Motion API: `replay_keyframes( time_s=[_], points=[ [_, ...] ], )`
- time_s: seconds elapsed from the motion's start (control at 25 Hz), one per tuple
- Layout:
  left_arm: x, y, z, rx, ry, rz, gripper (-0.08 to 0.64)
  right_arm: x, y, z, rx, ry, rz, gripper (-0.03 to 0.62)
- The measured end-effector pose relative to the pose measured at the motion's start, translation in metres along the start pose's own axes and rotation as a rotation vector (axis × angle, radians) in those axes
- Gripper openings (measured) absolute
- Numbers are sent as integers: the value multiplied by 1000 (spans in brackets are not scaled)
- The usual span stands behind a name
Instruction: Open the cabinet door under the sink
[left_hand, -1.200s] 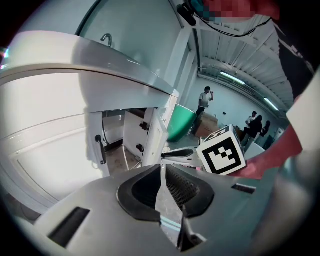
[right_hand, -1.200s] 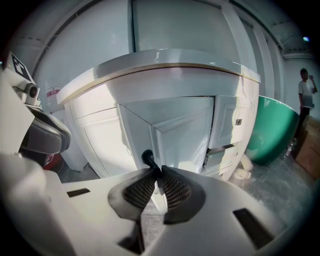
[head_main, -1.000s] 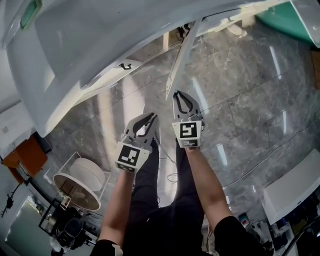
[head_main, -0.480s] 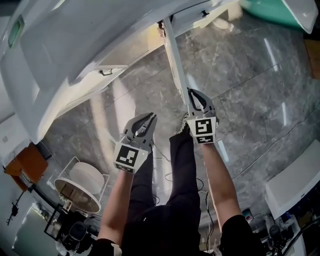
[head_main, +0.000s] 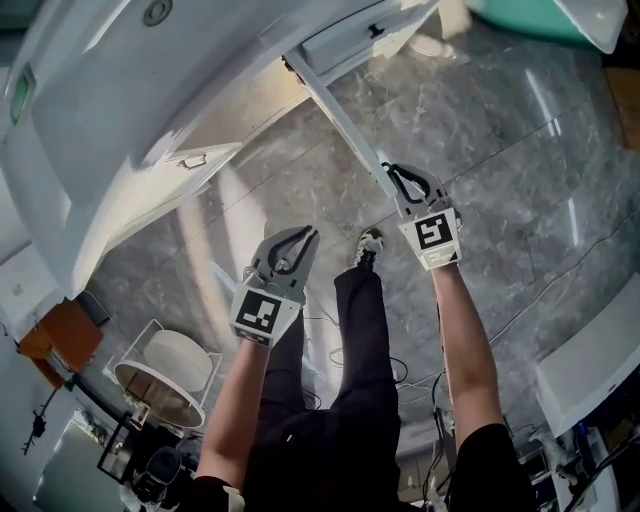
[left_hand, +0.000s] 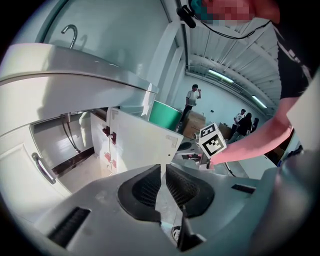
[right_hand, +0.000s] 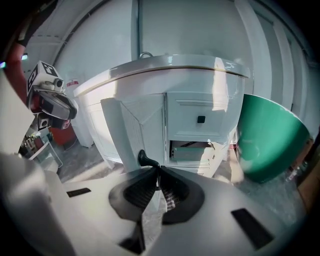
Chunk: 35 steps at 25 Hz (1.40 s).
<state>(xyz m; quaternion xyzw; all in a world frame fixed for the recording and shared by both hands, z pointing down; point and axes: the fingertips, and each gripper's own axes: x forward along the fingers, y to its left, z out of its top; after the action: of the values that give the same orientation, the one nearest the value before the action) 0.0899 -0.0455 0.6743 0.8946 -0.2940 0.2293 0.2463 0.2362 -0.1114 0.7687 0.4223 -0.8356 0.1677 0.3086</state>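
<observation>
Under the sink (head_main: 120, 100): the cabinet door (head_main: 335, 110) stands wide open from the white cabinet. From above it is seen edge-on, with its free end over the grey stone floor (head_main: 520, 200).
Door handle (right_hand: 145, 159): dark, at the door's outer edge, right at the tips of the right gripper.
Right gripper (head_main: 408, 185): arm stretched forward, fingers closed on the door handle with the pads pressed to it from both sides.
Left gripper (head_main: 297, 240): held lower and to the left, apart from the door. Its fingers are closed together with only a slit between the pads and nothing in them.
Inside the cabinet: a bare white compartment with a dark pipe (left_hand: 70, 134) running down its back wall.
Neighbouring door (left_hand: 25, 160): closed, left of the opening, with a metal bar on it.
Drawer (right_hand: 200, 107): to the right of the open door, with a small black knob.
Green tub (right_hand: 270, 140): on the floor just beside the cabinet's right end.
Tap (left_hand: 70, 32): curved, on top of the sink.
Background: several people (left_hand: 192, 100) standing well away.
</observation>
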Motion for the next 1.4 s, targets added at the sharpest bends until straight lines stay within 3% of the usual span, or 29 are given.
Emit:
replay_keyframes(
  time_s=[0.52,0.68,0.92,1.2,1.32,1.4],
  points=[
    [14,-13,28,-11,6,22,38,-33,6,8,-61,-5,138,103],
    [3,-27,41,-36,8,26,38,-73,9,25,-18,-30,132,101],
    [-26,-53,66,9,3,16,38,-137,28,71,27,-103,101,98],
    [-77,-99,104,-9,-89,-10,38,-239,76,93,25,-91,90,98],
    [-106,-112,113,12,-104,-50,38,-271,102,112,16,-94,62,98],
    [-129,-121,113,68,-82,-98,38,-283,120,128,34,-112,30,98]
  ],
)
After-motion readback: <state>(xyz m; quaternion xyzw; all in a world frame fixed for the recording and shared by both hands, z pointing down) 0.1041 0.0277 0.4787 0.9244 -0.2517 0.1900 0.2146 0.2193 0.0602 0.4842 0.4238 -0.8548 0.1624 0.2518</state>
